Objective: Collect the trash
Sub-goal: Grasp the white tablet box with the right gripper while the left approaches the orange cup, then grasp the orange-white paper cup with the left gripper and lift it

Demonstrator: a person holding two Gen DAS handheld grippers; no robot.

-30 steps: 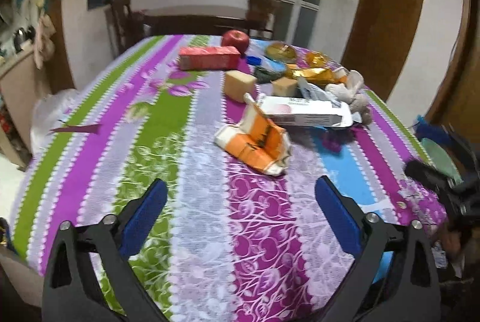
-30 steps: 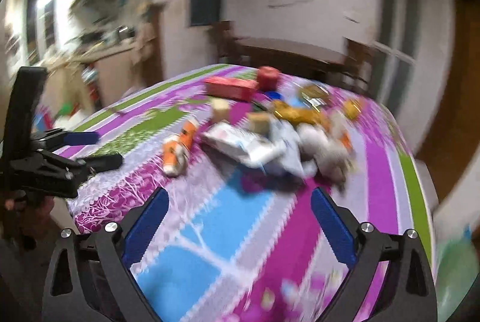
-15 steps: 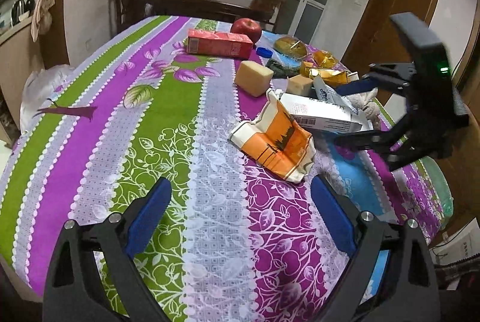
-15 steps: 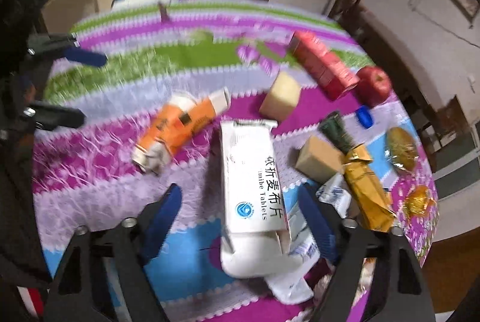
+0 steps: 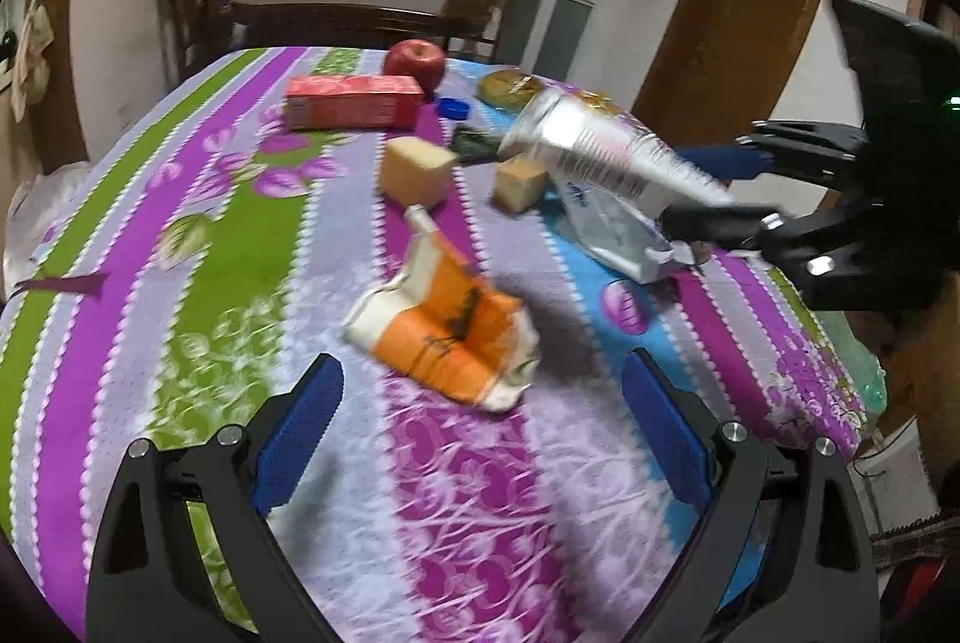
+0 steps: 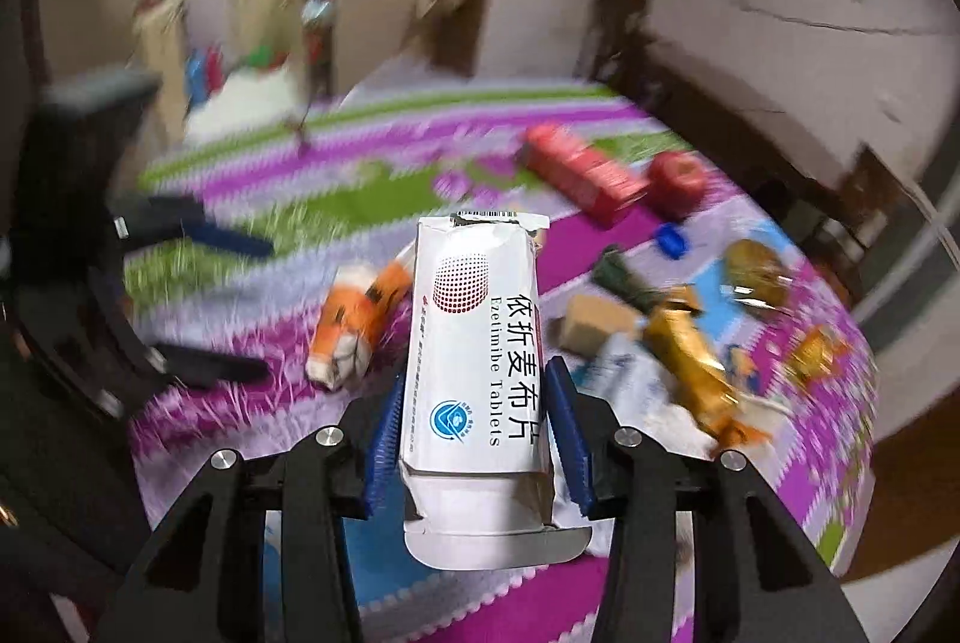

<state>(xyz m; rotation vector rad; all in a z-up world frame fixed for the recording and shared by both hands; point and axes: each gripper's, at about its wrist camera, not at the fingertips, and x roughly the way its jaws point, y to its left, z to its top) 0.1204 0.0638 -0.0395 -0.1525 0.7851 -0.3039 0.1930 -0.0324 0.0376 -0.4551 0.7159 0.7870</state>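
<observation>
My right gripper (image 6: 474, 439) is shut on a white tablet box (image 6: 474, 343), torn open at both ends, and holds it lifted above the table. The same box (image 5: 606, 157) shows in the left wrist view, raised at the right with the right gripper (image 5: 714, 190) behind it. My left gripper (image 5: 480, 421) is open and empty, low over the tablecloth, just short of a crumpled orange carton (image 5: 444, 331). That carton (image 6: 354, 325) lies left of the held box in the right wrist view.
On the striped tablecloth (image 5: 180, 247) lie a red box (image 5: 351, 102), an apple (image 5: 415, 60), two tan blocks (image 5: 417, 170), a blue cap (image 5: 454, 106), a gold wrapper (image 6: 690, 361) and a white plastic bag (image 5: 612, 229). A chair and door stand behind.
My right gripper closed on the white tablet box and lifted it off the table. My left gripper moved closer to the orange carton and stayed open.
</observation>
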